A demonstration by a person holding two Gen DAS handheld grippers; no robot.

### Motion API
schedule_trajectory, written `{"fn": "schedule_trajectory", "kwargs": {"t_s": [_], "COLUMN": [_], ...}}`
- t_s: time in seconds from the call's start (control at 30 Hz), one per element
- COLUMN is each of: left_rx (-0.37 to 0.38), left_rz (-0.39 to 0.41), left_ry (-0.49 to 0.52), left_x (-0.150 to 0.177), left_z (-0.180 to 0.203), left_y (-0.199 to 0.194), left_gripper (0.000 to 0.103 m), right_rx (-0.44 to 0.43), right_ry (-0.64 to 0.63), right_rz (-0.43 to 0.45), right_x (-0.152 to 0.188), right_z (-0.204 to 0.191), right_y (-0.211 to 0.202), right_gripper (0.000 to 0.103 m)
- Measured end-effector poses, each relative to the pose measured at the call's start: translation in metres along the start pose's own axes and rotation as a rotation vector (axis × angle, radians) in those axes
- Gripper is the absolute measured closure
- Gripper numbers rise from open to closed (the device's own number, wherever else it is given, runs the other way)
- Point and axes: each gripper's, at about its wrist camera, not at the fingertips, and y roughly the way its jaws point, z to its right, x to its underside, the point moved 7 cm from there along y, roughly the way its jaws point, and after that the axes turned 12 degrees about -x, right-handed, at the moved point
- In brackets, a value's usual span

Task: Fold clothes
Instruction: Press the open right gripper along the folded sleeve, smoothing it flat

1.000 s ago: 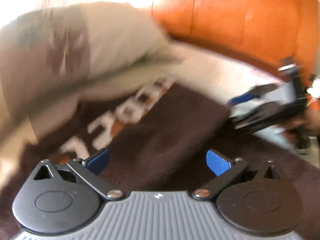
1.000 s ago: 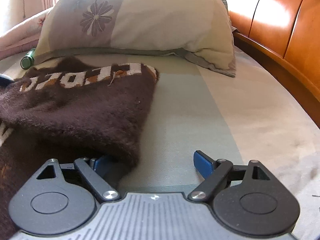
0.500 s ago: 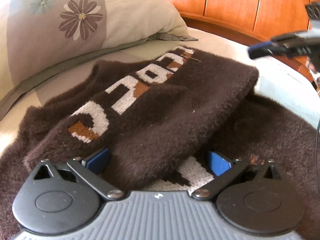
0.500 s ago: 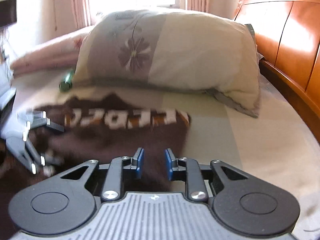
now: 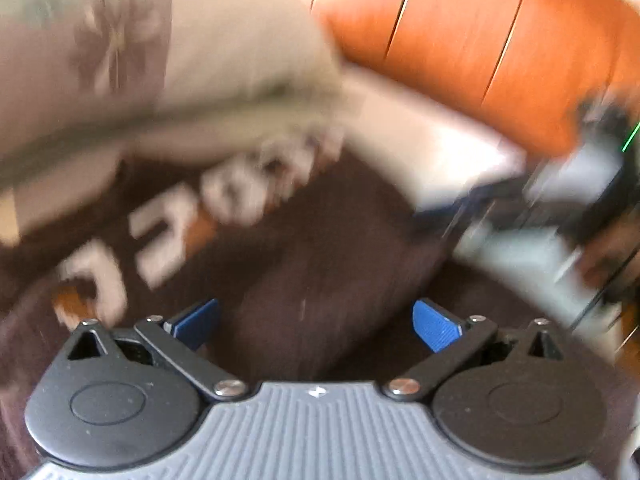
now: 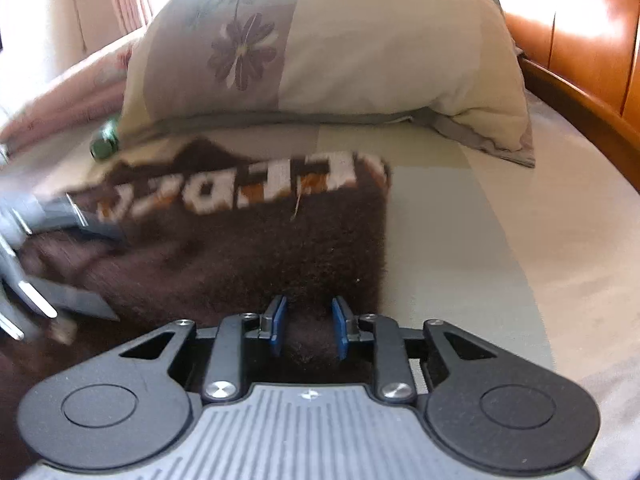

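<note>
Right wrist view: clamping right gripper [image 6: 307, 326] jaws, just closed, on the near edge of the brown sweater [image 6: 248, 256] lying on the bed [image 6: 500, 224], for folding, while spreading left gripper [image 5: 316, 322] jaws wide above it, gripping nothing.

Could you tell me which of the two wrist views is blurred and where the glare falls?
Left wrist view: heavy motion blur smears the pillow, the brown sweater and the right gripper; only the left gripper is sharp. Right wrist view: mostly sharp, the sweater's lettering and left edge slightly smeared; sunlight glares on the wooden headboard and washes out the window corner; fisheye bends the edges.
</note>
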Motion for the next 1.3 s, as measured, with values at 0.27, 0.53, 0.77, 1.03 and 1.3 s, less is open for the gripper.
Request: {"fn": "schedule_trajectory", "kwargs": {"t_s": [0.27, 0.53, 0.77, 1.03, 1.3], "left_rx": [0.009, -0.078, -0.069, -0.109, -0.137], "left_rz": [0.026, 0.051, 0.061, 0.061, 0.058], "left_ry": [0.027, -0.151, -0.126, 0.013, -0.063], "left_x": [0.006, 0.012, 0.021, 0.036, 0.052], "left_z": [-0.005, -0.053, -0.054, -0.046, -0.049], "left_y": [-0.014, -0.015, -0.016, -0.031, -0.094], "left_gripper": [0.001, 0.001, 0.001, 0.001, 0.001], "right_rx": [0.052, 0.037, 0.081, 0.024, 0.090], "right_ry": [-0.075, -0.017, -0.032, 0.057, -0.016], "right_rz": [-0.035, -0.070, -0.079, -0.052, 0.015], "right_x": [-0.007, -0.033, -0.055, -0.069, -0.047], "right_z": [0.015, 0.014, 0.029, 0.036, 0.006], "right_y": [0.051, 0.041, 0.086, 0.078, 0.048], "right_gripper": [0.073, 0.073, 0.071, 0.070, 0.061]}}
